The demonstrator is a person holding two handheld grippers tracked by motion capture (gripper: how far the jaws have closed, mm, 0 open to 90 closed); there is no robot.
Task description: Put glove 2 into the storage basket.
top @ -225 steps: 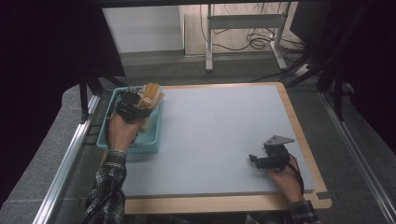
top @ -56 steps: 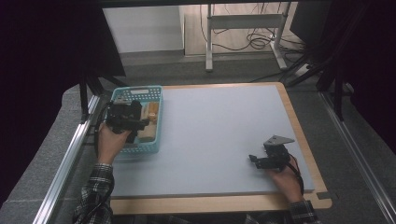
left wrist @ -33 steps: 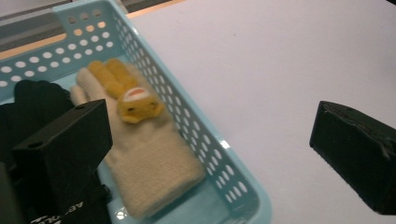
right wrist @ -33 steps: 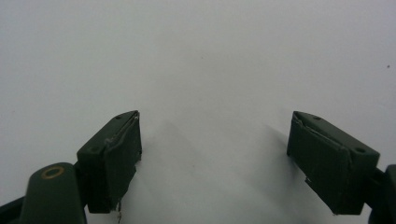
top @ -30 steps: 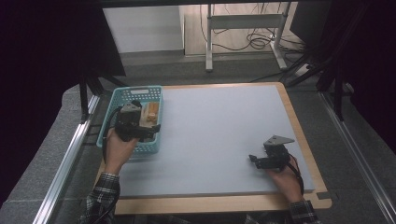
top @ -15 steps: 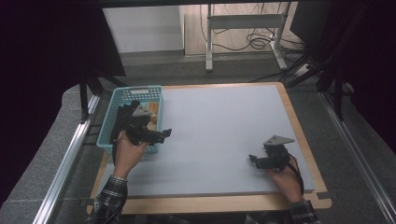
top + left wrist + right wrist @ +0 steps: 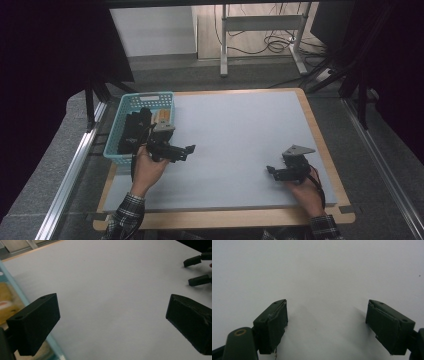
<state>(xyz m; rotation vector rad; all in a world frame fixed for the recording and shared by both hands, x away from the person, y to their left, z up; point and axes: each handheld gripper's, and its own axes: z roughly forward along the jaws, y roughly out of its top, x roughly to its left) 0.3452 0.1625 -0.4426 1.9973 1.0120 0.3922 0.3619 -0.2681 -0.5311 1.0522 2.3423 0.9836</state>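
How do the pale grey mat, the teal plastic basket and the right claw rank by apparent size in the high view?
1. Pale grey mat
2. Teal plastic basket
3. Right claw

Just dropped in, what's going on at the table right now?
A person holds a tool in each hand over the grey table. The left tool sits open and empty just beside the blue basket, pointing out across the bare tabletop. The basket holds a yellowish item and some dark things. The right tool rests open and empty near the table's right front corner.
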